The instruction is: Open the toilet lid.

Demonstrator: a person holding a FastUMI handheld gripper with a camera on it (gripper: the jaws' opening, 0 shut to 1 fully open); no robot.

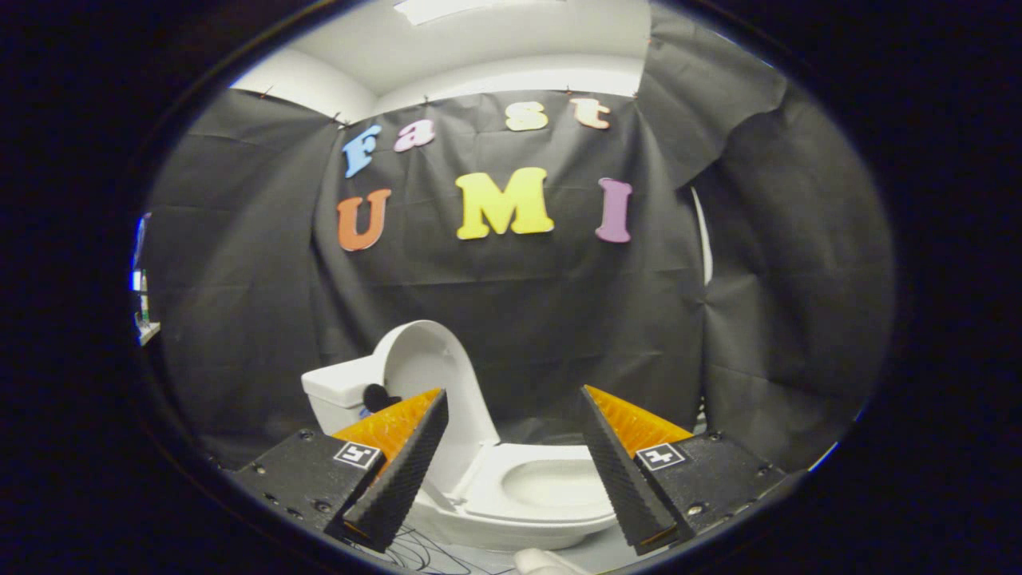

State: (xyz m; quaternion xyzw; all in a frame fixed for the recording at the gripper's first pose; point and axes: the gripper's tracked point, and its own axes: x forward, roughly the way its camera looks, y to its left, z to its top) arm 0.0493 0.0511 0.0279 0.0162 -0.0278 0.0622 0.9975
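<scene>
Your gripper (511,471) stood wide open, holding nothing. Between and just beyond its fingers sat the toilet (527,495), its lid (427,375) already upright against the tank (339,395). Bumping the lid could have tipped it down again.

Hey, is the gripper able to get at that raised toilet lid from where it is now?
Probably yes. The gripper is open and holds nothing, and the upright lid stands just beyond its left finger, leaning toward the tank. Nothing lies between them.
</scene>
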